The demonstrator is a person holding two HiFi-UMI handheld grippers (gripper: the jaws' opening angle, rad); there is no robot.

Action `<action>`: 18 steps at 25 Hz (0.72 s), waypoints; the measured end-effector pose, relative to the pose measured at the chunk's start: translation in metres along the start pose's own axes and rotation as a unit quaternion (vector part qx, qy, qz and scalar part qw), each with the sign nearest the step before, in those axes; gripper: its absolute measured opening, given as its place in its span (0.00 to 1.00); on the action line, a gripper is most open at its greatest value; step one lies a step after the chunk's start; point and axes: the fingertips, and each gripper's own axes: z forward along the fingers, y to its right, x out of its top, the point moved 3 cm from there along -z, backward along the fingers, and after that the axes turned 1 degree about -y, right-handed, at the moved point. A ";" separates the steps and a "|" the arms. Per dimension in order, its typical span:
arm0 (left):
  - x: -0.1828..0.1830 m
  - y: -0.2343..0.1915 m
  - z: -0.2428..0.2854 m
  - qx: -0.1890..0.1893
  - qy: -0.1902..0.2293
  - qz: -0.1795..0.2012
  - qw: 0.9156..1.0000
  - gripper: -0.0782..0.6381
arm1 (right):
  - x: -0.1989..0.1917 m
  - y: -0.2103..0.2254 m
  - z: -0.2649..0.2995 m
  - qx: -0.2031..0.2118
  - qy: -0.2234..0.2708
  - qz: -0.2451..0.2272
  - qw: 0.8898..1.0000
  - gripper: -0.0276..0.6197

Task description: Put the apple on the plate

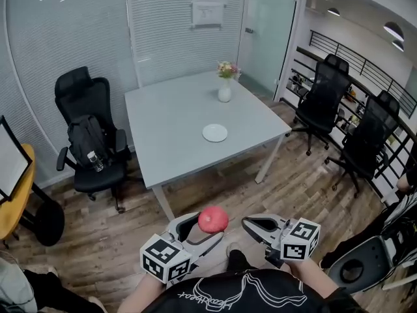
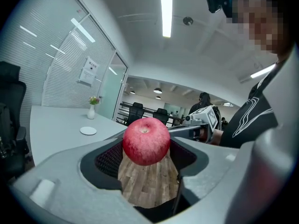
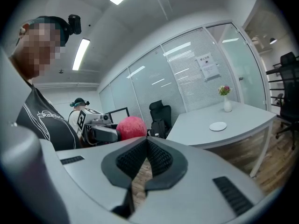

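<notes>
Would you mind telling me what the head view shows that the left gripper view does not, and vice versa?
Only the head view shows the marker cube on the left hand-held gripper and the yellow tabletop at the picture's left edge. Only the left gripper view shows the ceiling light strip and the pads pressing the apple at its sides. Both show the apple, the white plate, the flower vase and the grey table.

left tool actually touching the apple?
Touching. Left gripper view: the apple sits clamped between the left tool's two pads, held up off the floor.
</notes>
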 end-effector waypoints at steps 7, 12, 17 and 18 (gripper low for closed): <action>0.009 -0.033 0.030 0.023 -0.009 -0.005 1.000 0.55 | 0.008 0.043 0.013 0.008 -0.007 0.008 1.000 0.06; 0.019 -0.070 0.068 0.034 -0.017 -0.021 0.999 0.55 | 0.018 0.095 0.032 0.024 0.009 0.034 0.999 0.06; 0.030 -0.112 0.122 0.046 -0.038 -0.029 0.998 0.55 | 0.030 0.165 0.048 0.031 0.009 0.055 0.998 0.06; 0.035 -0.122 0.133 0.048 -0.038 -0.032 0.998 0.55 | 0.035 0.180 0.052 0.031 0.008 0.057 0.998 0.06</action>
